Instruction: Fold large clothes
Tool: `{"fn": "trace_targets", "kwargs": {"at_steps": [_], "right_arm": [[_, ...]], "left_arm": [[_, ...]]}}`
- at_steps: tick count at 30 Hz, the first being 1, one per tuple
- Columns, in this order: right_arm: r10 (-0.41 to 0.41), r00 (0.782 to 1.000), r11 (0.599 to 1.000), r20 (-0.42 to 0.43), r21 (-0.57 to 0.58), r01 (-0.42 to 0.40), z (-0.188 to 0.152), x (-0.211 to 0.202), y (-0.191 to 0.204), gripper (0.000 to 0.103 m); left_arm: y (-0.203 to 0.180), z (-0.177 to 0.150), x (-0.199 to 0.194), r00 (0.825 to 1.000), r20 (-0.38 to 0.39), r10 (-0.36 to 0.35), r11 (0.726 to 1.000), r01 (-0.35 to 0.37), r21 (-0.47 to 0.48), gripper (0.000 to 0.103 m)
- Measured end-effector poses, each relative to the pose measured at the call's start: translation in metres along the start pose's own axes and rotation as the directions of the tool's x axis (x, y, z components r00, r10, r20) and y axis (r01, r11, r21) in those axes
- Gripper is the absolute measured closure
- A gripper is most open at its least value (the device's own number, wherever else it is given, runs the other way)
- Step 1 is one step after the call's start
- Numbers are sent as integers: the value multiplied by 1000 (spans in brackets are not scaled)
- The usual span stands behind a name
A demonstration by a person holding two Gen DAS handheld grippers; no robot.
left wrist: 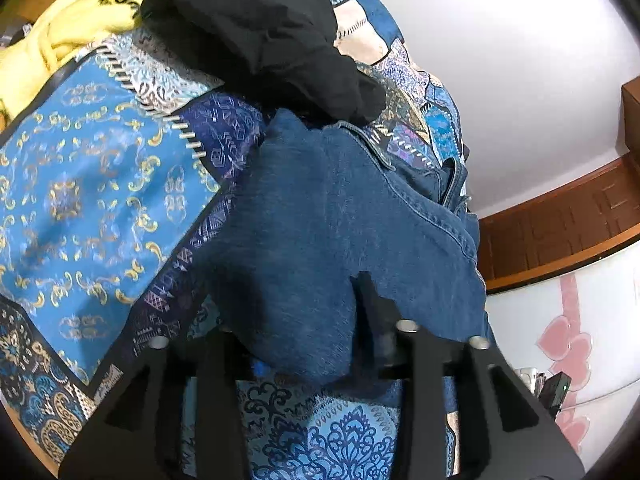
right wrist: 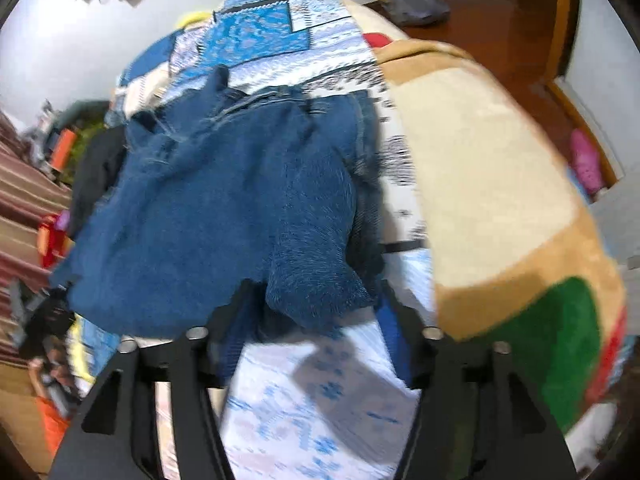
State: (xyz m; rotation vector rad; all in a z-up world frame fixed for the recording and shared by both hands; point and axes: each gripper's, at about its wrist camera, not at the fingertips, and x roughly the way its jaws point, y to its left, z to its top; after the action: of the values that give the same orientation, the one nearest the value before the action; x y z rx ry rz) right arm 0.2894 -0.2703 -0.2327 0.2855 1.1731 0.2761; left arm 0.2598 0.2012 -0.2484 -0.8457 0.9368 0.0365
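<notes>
Early stage: denim jeans lie bunched, not yet folded, on the patterned bedspread, just below a black garment; left gripper and right gripper each clamp a jeans edge.

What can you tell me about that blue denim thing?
The jeans are mid-blue denim with stitched seams, a waistband and belt loops at the far end. They lie crumpled on a patterned blue bedspread. Their near edge is bunched between the fingers of each tool. A black garment touches their far end.
</notes>
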Motion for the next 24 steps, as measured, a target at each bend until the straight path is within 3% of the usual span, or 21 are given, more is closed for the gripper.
{"fn": "trace_targets", "kwargs": {"at_steps": [2,7,13,15,18,20,24], "right_arm": [[-81,997,996,18,-45,82,-4,-8,2,43],[-221,968,959,117,-152,238,-2,-31,19,43],[-146,968,938,206,-283,201,11,-40,76,42],[-110,972,924,209,-340,178,19,-31,105,42],[-84,972,891,219,-420,172,27,-12,144,42],[-76,972,867,225,-467,175,27,-1,167,42],[-34,986,840,163,-529,116,28,26,208,42]], "left_arm": [[2,-5,7,1000,-26,-7,1000,7,-5,39],[-3,-9,23,999,-54,6,1000,-7,-21,34],[2,7,36,1000,-20,2,996,-4,-93,34],[5,11,35,1000,6,9,992,-8,-127,39],[3,14,20,995,99,25,993,-13,-116,73],[-5,17,5,988,156,-4,995,19,-95,80],[-33,23,-25,973,226,-50,998,58,-30,85]]}}
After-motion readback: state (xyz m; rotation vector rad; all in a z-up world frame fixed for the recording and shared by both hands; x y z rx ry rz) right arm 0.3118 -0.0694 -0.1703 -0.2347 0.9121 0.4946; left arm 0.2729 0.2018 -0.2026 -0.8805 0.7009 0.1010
